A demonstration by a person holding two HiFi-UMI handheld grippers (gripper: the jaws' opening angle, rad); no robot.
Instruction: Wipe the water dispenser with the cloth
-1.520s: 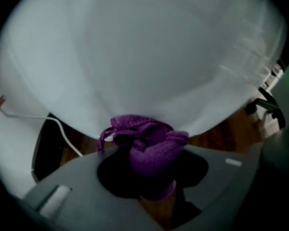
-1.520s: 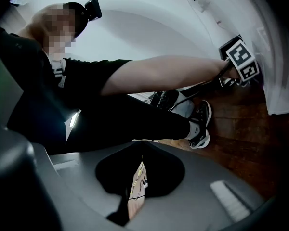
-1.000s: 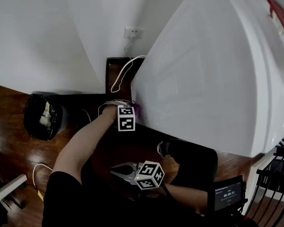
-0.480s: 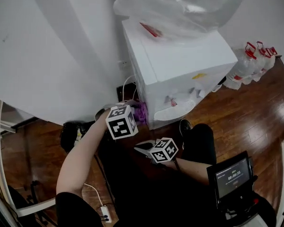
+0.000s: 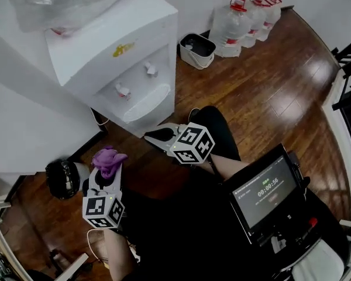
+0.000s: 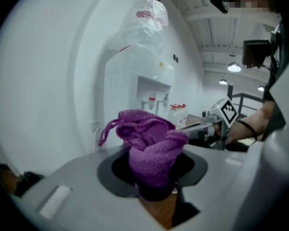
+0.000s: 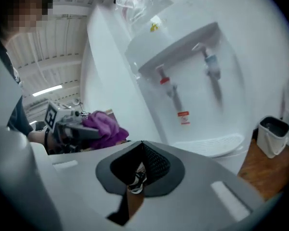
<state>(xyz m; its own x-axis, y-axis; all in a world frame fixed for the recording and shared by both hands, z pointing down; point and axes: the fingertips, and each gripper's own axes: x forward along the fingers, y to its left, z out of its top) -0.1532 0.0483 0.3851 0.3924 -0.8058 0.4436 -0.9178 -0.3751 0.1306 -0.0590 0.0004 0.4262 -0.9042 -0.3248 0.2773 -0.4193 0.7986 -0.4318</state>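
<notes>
A dark wooden floor [image 5: 269, 98] meets a white wall, and the white water dispenser [image 5: 123, 45] stands against it. The purple cloth [image 5: 108, 160] sits bunched in the left gripper [image 5: 107, 170], whose jaws are closed part-way and clamp it, with folds bulging past their tips. The dispenser stands ahead of that gripper and well apart, so the cloth touches nothing else. The right gripper [image 5: 154, 137] has its jaws pressed together on nothing and points at the dispenser's front, below the taps [image 5: 123, 90]. Beyond it stand water bottles [image 5: 245, 16] and a small bin [image 5: 197, 48]. The surface gives no sign of how much has been wiped; the front, taps and drip tray [image 5: 146, 101] probably remain. A second ago the cloth was against the dispenser's lower side near the wall. Now it is drawn clear, and the head view has swung round to the front.
</notes>
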